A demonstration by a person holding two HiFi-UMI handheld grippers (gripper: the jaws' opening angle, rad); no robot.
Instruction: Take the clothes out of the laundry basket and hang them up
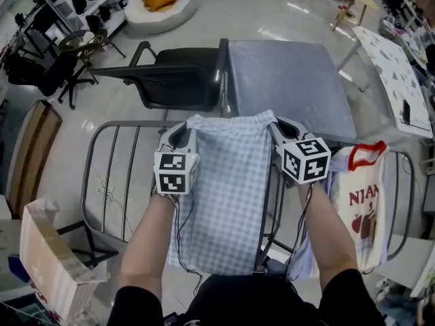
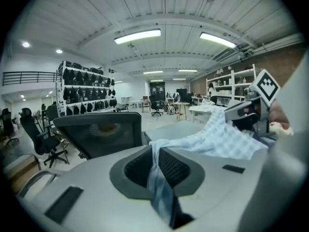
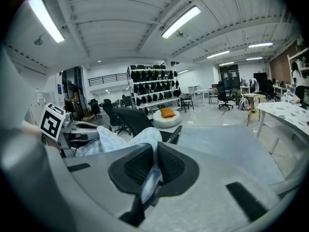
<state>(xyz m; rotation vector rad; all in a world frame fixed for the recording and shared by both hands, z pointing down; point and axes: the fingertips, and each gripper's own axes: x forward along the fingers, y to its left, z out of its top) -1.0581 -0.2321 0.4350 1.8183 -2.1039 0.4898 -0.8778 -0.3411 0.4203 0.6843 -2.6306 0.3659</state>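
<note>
The left gripper (image 1: 182,134) and right gripper (image 1: 281,132) each pinch a top corner of the checked cloth (image 1: 228,195). It looks light and soft, so the corners are the best place to hold it.

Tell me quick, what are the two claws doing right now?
Left claw: closed, pinching one top corner of the checked cloth.
Right claw: closed, pinching the other top corner.

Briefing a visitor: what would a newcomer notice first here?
A pale blue checked cloth stretched between the left gripper and right gripper, both shut on its top corners, fills the centre. It hangs over a grey metal drying rack, where a white T-shirt with red collar drapes at the right.
</note>
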